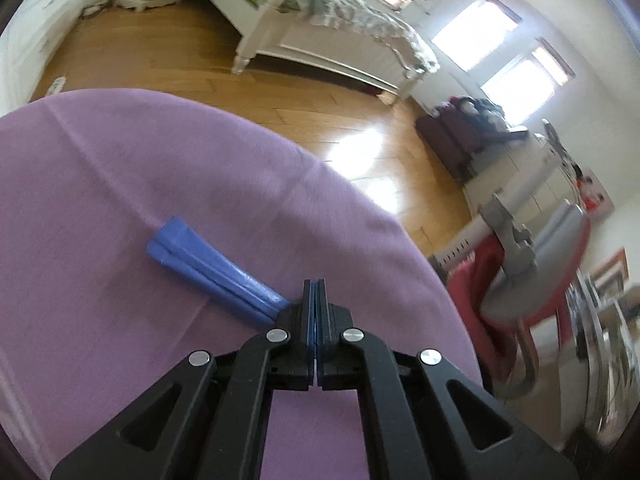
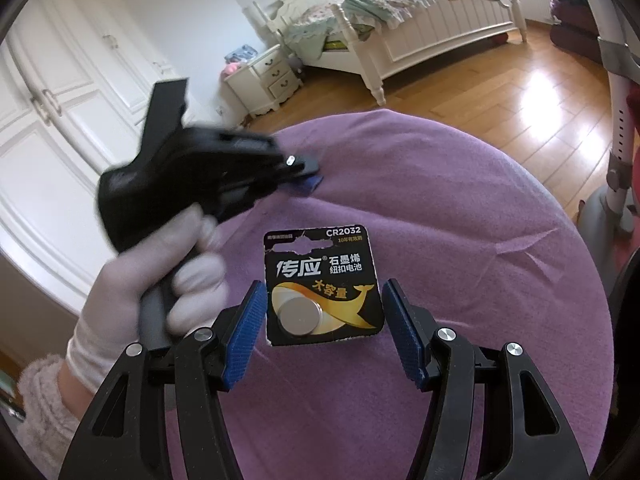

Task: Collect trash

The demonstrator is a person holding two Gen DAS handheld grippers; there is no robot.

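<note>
A round table under a purple cloth [image 1: 120, 160] carries a folded blue trash bag [image 1: 208, 268]. My left gripper [image 1: 315, 284] is shut, pad against pad, just past the bag's near end, which runs under its left finger. No bag shows between the pads. In the right wrist view the left gripper [image 2: 304, 166], held by a white-gloved hand [image 2: 192, 280], tips down onto the cloth [image 2: 460, 200] with a bit of the blue bag [image 2: 311, 186] beneath it. My right gripper [image 2: 322, 284] holds a black CR2032 coin-battery card [image 2: 320, 264] by its two side edges.
A red and grey chair [image 1: 532, 280] stands close to the table's right edge. Wooden floor [image 1: 280, 92] lies beyond, with a white bed [image 2: 420, 12], a nightstand [image 2: 264, 76] and white wardrobes [image 2: 60, 100] along the walls.
</note>
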